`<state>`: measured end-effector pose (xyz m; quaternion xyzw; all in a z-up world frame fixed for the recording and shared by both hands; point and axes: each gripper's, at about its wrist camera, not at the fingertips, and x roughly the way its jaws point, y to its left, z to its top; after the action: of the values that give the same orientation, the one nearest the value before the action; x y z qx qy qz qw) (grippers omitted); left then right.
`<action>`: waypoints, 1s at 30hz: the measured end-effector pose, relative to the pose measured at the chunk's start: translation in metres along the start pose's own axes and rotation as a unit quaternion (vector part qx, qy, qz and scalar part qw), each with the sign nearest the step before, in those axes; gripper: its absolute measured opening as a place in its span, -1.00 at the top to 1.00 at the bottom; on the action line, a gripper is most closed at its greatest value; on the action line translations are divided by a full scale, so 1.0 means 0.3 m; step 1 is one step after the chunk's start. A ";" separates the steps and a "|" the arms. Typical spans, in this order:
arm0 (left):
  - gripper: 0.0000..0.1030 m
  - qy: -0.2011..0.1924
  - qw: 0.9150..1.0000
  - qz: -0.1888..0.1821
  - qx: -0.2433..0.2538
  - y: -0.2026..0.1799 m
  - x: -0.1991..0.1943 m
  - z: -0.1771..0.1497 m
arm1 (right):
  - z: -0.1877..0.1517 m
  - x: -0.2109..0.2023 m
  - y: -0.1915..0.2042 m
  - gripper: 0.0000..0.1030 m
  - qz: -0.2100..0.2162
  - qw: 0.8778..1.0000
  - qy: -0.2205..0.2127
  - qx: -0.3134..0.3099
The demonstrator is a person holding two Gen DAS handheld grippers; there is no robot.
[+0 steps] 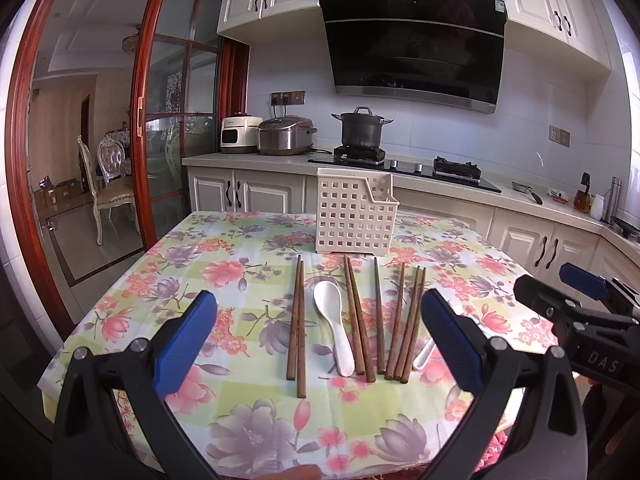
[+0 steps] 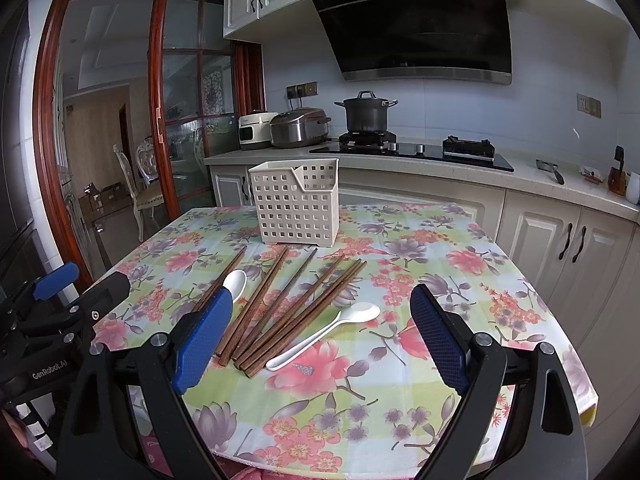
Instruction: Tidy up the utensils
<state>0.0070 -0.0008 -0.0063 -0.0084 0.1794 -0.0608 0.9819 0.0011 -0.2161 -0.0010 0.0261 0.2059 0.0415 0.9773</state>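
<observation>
Tablecloth (image 2: 440, 272) bare right of chopsticks (image 2: 288, 312); both jaws agape, unloaded.

Floral-clothed counter (image 1: 224, 240), everything laid out flat.
Cream lattice basket (image 1: 354, 216) stands upright at the far side; nearer the left gripper (image 1: 320, 332), wooden chopsticks (image 1: 298, 320) lie in a row, one white spoon (image 1: 334, 326) among them, another white spoon (image 2: 324, 336) before the right gripper (image 2: 322, 334).

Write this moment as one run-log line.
left gripper: open, empty | right gripper: open, empty | chopsticks, spoons: on table | basket: upright
</observation>
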 end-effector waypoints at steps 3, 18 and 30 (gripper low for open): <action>-0.92 0.000 1.000 -0.002 0.002 -0.005 -0.001 0.000 | 0.000 0.001 -0.001 -0.66 0.000 1.000 0.000 0.000; -0.92 0.009 1.000 -0.010 0.001 -0.003 0.016 -0.007 | -0.008 0.006 -0.006 -0.66 0.000 1.000 0.006 0.008; -0.92 0.017 0.998 -0.060 -0.027 0.037 0.037 -0.013 | -0.016 0.045 -0.025 -0.66 0.001 0.999 0.023 0.025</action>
<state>0.0172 0.0090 -0.0142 -0.0445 0.1966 -0.1146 0.9727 0.0121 -0.2223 -0.0112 0.0492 0.2297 0.0377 0.9713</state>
